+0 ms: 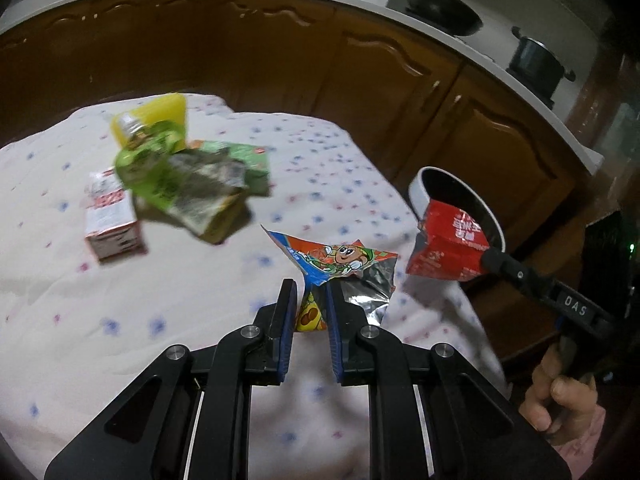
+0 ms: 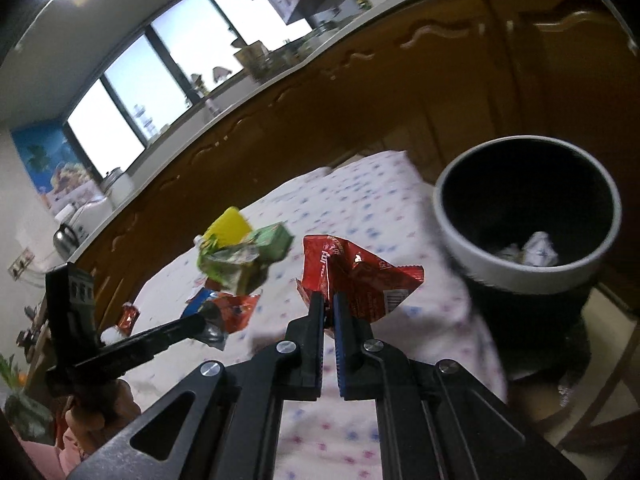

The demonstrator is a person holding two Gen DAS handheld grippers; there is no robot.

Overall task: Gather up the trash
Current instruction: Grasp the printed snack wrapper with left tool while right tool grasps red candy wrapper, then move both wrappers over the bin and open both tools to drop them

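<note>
My left gripper [image 1: 311, 292] is shut on a colourful cartoon snack wrapper [image 1: 340, 260], lifted above the flowered tablecloth [image 1: 60, 320]. My right gripper [image 2: 328, 300] is shut on a crumpled red wrapper [image 2: 360, 276], also held in the air. In the left wrist view the red wrapper [image 1: 448, 248] hangs in front of the round bin [image 1: 420, 192] at the table's right end. The bin [image 2: 480, 248], white-rimmed and black inside, holds crumpled white paper [image 2: 540, 250]. In the right wrist view the left gripper [image 2: 208, 326] carries its wrapper [image 2: 236, 312] at lower left.
On the table lie a pile of green wrappers [image 1: 188, 184], a yellow container [image 1: 160, 114], a small white and red carton [image 1: 112, 220]. Brown kitchen cabinets [image 1: 280, 52] run behind the table. A pan [image 1: 440, 12] and a pot [image 1: 536, 64] stand on the counter. A hand [image 1: 560, 404] grips the right tool.
</note>
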